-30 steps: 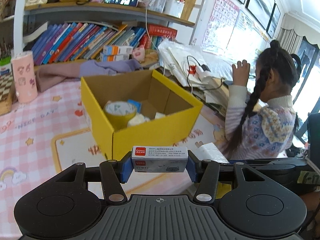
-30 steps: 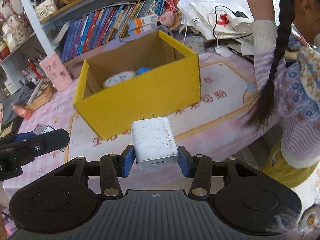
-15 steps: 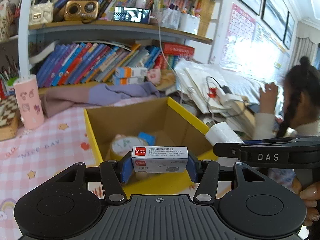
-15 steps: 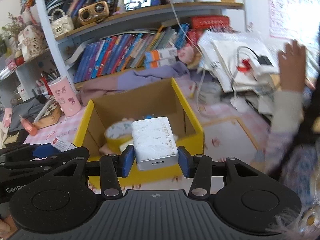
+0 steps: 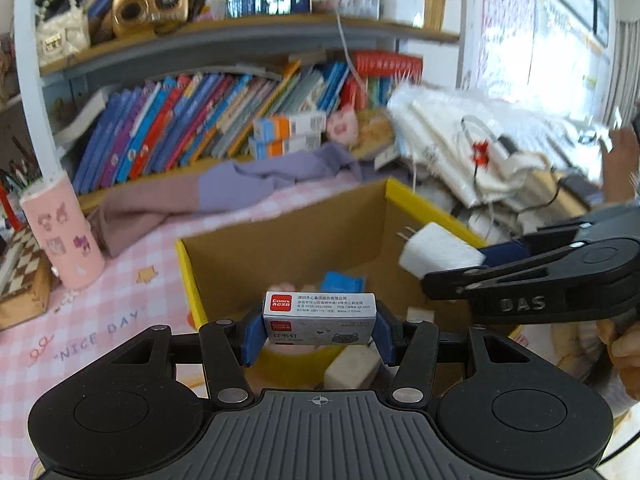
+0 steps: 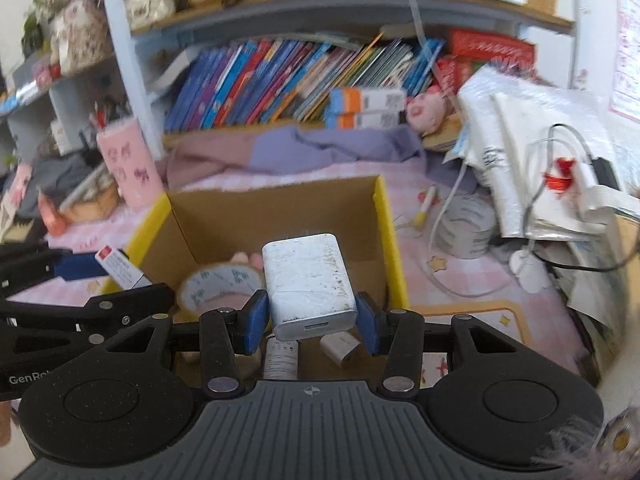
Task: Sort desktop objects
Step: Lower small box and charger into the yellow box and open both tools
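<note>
My left gripper (image 5: 318,330) is shut on a small white staple box (image 5: 319,317) with a red label, held over the front of the yellow cardboard box (image 5: 430,206). Over the same yellow box (image 6: 387,224), the right gripper (image 6: 311,316) is shut on a white charger plug (image 6: 306,280). From the left wrist view that charger (image 5: 438,250) hangs at the box's right side. The staple box (image 6: 122,268) shows at the left in the right wrist view. Inside lie a tape roll (image 6: 218,282), a blue item (image 5: 343,282) and small white pieces (image 5: 352,368).
A pink cup (image 5: 62,232) and a chessboard box (image 5: 20,272) stand left of the box. A purple cloth (image 5: 224,188) lies behind it, below shelves of books (image 5: 208,120). White bags and cables (image 6: 532,156) pile up at the right, with a tape roll (image 6: 466,228) beside them.
Both grippers have moved forward over the yellow box, which now fills the lower middle of each view. The right wrist has rolled level. Each grip is unchanged.
</note>
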`<state>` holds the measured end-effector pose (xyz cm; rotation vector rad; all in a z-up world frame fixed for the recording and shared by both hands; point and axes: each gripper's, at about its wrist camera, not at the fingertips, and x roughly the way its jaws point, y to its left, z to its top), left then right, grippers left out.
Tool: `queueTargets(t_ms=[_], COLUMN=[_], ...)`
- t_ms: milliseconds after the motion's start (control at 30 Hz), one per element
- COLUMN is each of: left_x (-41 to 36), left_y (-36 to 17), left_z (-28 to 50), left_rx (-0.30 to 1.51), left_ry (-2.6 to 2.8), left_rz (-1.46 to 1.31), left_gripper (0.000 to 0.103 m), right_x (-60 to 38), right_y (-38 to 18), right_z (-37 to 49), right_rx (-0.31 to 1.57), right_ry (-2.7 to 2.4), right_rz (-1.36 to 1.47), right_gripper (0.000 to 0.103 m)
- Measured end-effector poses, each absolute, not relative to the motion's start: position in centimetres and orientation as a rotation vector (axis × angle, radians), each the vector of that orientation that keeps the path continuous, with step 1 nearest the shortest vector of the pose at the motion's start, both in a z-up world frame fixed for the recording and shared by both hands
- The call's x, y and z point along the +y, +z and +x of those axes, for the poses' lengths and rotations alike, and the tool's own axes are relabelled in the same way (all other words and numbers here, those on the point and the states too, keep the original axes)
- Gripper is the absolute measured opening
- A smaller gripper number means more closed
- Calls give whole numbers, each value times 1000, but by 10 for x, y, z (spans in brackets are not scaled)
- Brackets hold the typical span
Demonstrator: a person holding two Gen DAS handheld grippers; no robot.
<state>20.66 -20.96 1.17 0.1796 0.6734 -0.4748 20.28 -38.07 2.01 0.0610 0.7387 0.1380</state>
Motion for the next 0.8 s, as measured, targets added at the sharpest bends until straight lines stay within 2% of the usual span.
queueTargets(t_ms=[267, 600, 700, 767, 800], left_x=[-215, -225, -226, -226, -226], left_y=[-16, -20, -20, -20, -19], left_z=[210, 214, 212, 210, 209], left_rx=[786, 795, 789, 782, 775], left_ry=[-452, -460, -458, -437, -427], left_rz=[191, 221, 223, 223, 225], left_gripper=[53, 55, 62, 74, 74], right_x=[-363, -358, -362, -364, -364], right_y=[-15, -26, -26, -24, -24], right_z=[240, 260, 260, 258, 256], right_rx=[847, 882, 895, 880, 871], right_ry=[233, 280, 285, 297, 301], right_rz=[-33, -88, -65, -35, -30], right_gripper=[40, 40, 42, 47, 48])
